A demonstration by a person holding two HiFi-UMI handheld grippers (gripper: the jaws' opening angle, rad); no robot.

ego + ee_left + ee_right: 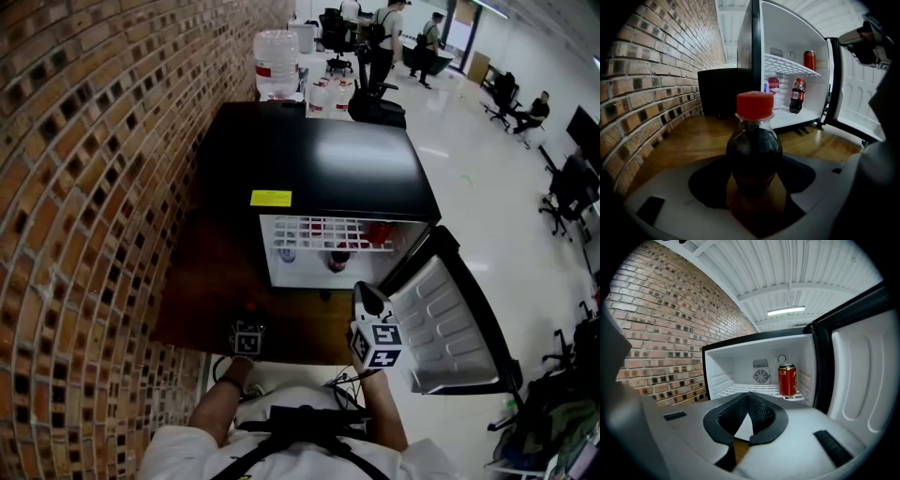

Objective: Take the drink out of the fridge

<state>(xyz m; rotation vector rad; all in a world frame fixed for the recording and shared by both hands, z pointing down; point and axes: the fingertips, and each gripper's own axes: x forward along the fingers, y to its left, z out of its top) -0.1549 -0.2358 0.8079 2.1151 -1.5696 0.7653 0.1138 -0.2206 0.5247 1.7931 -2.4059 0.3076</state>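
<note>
Item: cola bottle (754, 140), seemingly full, weighty, slick; your left tongs (753, 177) clasped its belly, right tongs (746, 411) were clenched empty.

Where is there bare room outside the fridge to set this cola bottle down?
Bare wooden surface between the brick wall and the fridge, ahead of the cola bottle. Crowded: bottles on the fridge floor, open door on the right.

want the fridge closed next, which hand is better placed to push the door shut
Right. The right gripper is empty, jaws together, beside the open door. The left gripper is shut on the cola bottle, farther from it.
</note>
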